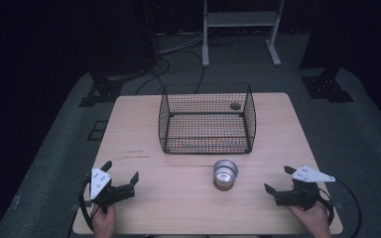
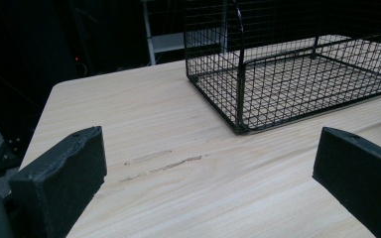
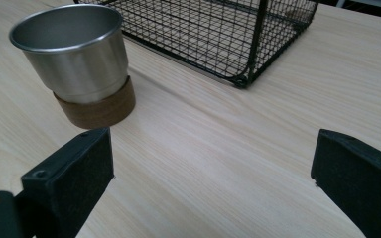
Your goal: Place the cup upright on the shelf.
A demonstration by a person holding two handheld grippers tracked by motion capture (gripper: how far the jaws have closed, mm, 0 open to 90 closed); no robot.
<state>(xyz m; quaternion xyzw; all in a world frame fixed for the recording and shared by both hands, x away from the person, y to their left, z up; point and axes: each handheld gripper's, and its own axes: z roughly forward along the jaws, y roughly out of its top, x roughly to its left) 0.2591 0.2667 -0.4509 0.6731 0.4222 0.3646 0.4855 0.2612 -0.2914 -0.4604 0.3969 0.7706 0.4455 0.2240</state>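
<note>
A steel cup (image 1: 225, 174) with a brown base stands upright on the wooden table (image 1: 178, 198), just in front of a black wire basket (image 1: 207, 119). My left gripper (image 1: 121, 171) rests near the front left of the table, open, with nothing between its jaws. My right gripper (image 1: 279, 178) is at the front right, open too and apart from the cup. In the right gripper view the cup (image 3: 82, 59) stands ahead at the upper left, beyond the left jaw, with the basket (image 3: 213, 34) behind it. The left gripper view looks toward the basket (image 2: 297, 74) from its left corner.
A small dark round thing (image 1: 235, 105) lies at the basket's far right corner. Dark scuff marks (image 2: 163, 163) streak the tabletop ahead of the left gripper. Beyond the table are a white frame (image 1: 240, 25), cables and dark stands on grey floor.
</note>
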